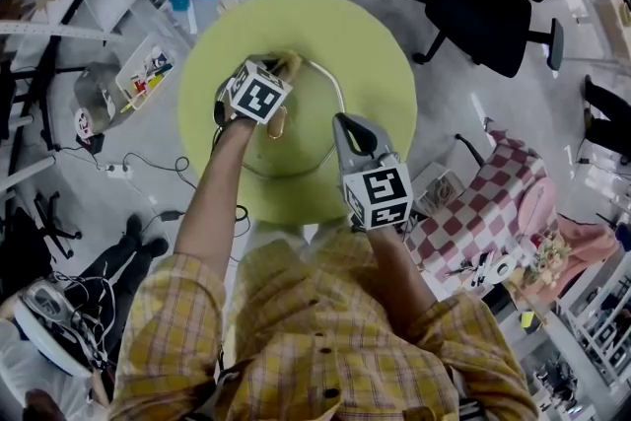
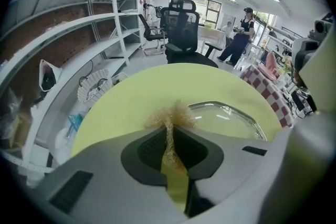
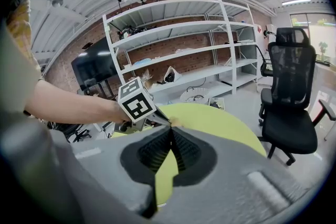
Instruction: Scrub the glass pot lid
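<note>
The glass pot lid (image 1: 308, 145) lies on a round yellow-green table (image 1: 385, 64), its golden knob showing beside my left gripper's marker cube. My left gripper (image 1: 280, 70) is shut on a golden wire scrubber (image 1: 289, 63) at the lid's far rim. In the left gripper view the scrubber (image 2: 170, 115) puffs out past the jaws of my left gripper (image 2: 169, 129), with the lid (image 2: 227, 119) just to its right. My right gripper (image 1: 340, 119) is at the lid's right rim, jaws pressed together. My right gripper (image 3: 170, 128) appears shut on that thin rim, seen edge-on.
A black office chair (image 1: 485, 3) stands right of the table. A red-checked cloth (image 1: 485, 212) is near my right elbow. White shelving (image 2: 79, 34) and a bin of small items (image 1: 148, 74) are to the left. Cables (image 1: 148, 168) lie on the floor. A person (image 2: 240, 34) stands far off.
</note>
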